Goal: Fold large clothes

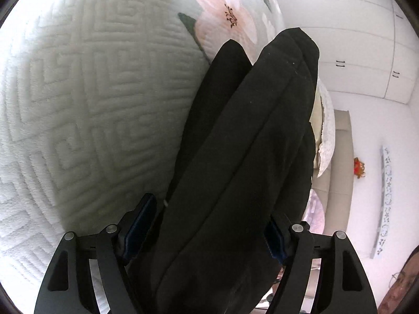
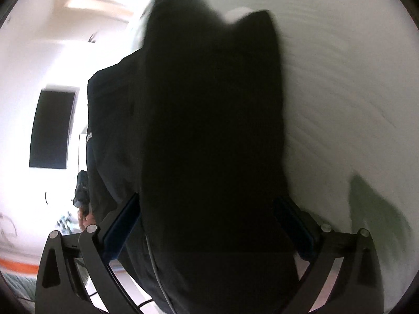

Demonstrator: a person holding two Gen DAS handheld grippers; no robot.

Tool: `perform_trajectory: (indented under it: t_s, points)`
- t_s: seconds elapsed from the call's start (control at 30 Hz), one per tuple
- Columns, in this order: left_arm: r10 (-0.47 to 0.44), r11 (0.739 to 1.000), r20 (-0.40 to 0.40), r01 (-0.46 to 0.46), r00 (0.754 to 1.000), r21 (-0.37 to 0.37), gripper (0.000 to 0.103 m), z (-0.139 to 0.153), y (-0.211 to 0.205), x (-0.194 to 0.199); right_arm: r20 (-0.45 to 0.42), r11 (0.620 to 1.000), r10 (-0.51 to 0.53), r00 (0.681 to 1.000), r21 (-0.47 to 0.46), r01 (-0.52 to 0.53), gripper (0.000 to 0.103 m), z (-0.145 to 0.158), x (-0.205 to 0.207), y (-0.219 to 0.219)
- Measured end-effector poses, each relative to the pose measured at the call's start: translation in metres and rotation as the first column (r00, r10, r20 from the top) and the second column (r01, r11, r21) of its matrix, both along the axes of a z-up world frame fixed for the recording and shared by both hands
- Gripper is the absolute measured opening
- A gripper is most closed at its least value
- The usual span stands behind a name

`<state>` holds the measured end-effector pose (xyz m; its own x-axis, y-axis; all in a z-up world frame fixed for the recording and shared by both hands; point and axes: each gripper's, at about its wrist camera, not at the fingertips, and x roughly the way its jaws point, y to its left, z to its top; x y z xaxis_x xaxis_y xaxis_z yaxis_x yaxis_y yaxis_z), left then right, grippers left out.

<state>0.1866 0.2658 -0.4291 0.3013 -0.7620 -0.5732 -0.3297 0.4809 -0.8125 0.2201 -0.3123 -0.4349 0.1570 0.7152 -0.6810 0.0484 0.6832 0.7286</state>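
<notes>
A bulky black garment (image 1: 235,157) hangs over a white quilted bed (image 1: 91,91), filling the left tool (image 1: 209,225), whose pads press its folds. The right tool (image 2: 212,217) stands spread wide around the same cloth; whether it grips cannot be told.

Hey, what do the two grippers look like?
Both are alike: the left gripper and right gripper have black linkage arms with cut-out openings, round silver pivot pins, and dark blue pads on the inner faces of the fingers. No markings are legible.
</notes>
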Motion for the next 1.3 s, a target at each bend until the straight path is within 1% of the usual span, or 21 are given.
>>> perform_trajectory:
  t_s: [0.07,0.1,0.13,0.17,0.23,0.3,0.33,0.4,0.43,0.5,0.6,0.63,0.67,0.73,0.77,0.87,0.93,1.03,1.1,1.23,1.3]
  points:
    - [0.01,1.0,-0.011,-0.01,1.0,-0.009,0.078,-0.002,-0.007,0.006,0.032,0.999,0.03,0.999,-0.029,-0.029,0.103,0.003,0.003,0.009]
    - [0.011,1.0,-0.009,-0.011,1.0,-0.007,0.077,-0.002,-0.01,0.007,0.044,0.999,0.035,0.998,-0.034,-0.034,0.1,0.004,0.004,0.012]
    - [0.007,1.0,-0.003,-0.007,1.0,0.005,0.068,0.002,-0.01,0.01,0.059,0.999,0.034,0.998,-0.029,-0.032,0.094,0.004,0.005,0.013]
    - [-0.005,0.999,0.008,0.005,1.0,0.039,0.063,0.006,-0.014,0.011,0.063,0.999,0.031,0.998,-0.023,-0.03,0.093,0.005,0.003,0.011]
    - [-0.048,0.991,0.055,0.041,0.997,0.124,0.049,0.022,-0.027,0.012,0.079,0.999,0.026,0.997,-0.022,-0.024,0.078,0.009,-0.002,0.011]
    - [-0.104,0.981,0.108,0.084,0.989,0.176,0.04,0.039,-0.038,0.011,0.102,0.999,0.019,0.995,-0.037,-0.015,0.071,0.016,-0.015,0.008]
    - [-0.112,0.981,0.13,0.09,0.985,0.17,0.037,0.047,-0.036,0.008,0.114,0.999,0.018,0.993,-0.049,-0.013,0.069,0.02,-0.016,0.011]
    - [-0.118,0.988,0.197,0.095,0.973,0.124,0.034,0.066,-0.036,0.002,0.146,0.996,0.016,0.989,-0.084,-0.004,0.056,0.034,-0.021,0.015]
    - [-0.122,0.99,0.228,0.101,0.966,0.102,0.033,0.075,-0.038,0.0,0.161,0.996,0.008,0.987,-0.094,0.007,0.052,0.043,-0.024,0.017]
    - [-0.144,0.989,0.288,0.124,0.947,0.086,0.032,0.095,-0.04,-0.005,0.218,0.992,0.007,0.976,-0.126,0.021,0.048,0.071,-0.033,0.025]
    - [-0.194,0.98,0.378,0.161,0.905,0.117,0.032,0.138,-0.038,-0.015,0.292,0.981,0.041,0.956,-0.195,0.017,0.046,0.115,-0.049,0.057]
    - [-0.198,0.979,0.399,0.161,0.895,0.124,0.032,0.153,-0.028,-0.021,0.307,0.977,0.057,0.95,-0.213,0.011,0.046,0.129,-0.055,0.07]
    - [-0.199,0.979,0.408,0.159,0.891,0.131,0.032,0.163,-0.022,-0.024,0.318,0.974,0.069,0.946,-0.225,0.004,0.046,0.138,-0.059,0.082]
    - [-0.199,0.978,0.424,0.149,0.884,0.148,0.032,0.19,0.017,-0.035,0.344,0.971,0.091,0.934,-0.238,-0.007,0.046,0.164,-0.07,0.114]
    - [-0.195,0.978,0.428,0.142,0.882,0.155,0.032,0.195,0.041,-0.046,0.357,0.973,0.093,0.929,-0.232,-0.009,0.046,0.175,-0.075,0.131]
    - [-0.172,0.979,0.436,0.104,0.883,0.177,0.032,0.222,0.095,-0.067,0.387,0.977,0.102,0.917,-0.21,-0.02,0.046,0.2,-0.087,0.18]
    - [-0.165,0.974,0.427,0.08,0.889,0.21,0.033,0.233,0.137,-0.089,0.399,0.976,0.127,0.908,-0.215,-0.042,0.046,0.211,-0.095,0.219]
    - [-0.14,0.969,0.398,0.043,0.907,0.244,0.034,0.23,0.188,-0.115,0.385,0.976,0.151,0.91,-0.206,-0.074,0.046,0.211,-0.103,0.276]
    - [-0.124,0.965,0.371,0.026,0.92,0.259,0.034,0.213,0.213,-0.127,0.351,0.973,0.175,0.92,-0.203,-0.107,0.046,0.197,-0.107,0.315]
    - [-0.043,0.972,0.272,-0.023,0.961,0.234,0.034,0.149,0.26,-0.144,0.27,0.965,0.213,0.939,-0.211,-0.158,0.046,0.154,-0.114,0.37]
    - [0.012,0.976,0.188,-0.053,0.982,0.212,0.036,0.099,0.284,-0.153,0.224,0.956,0.23,0.947,-0.235,-0.176,0.046,0.124,-0.114,0.392]
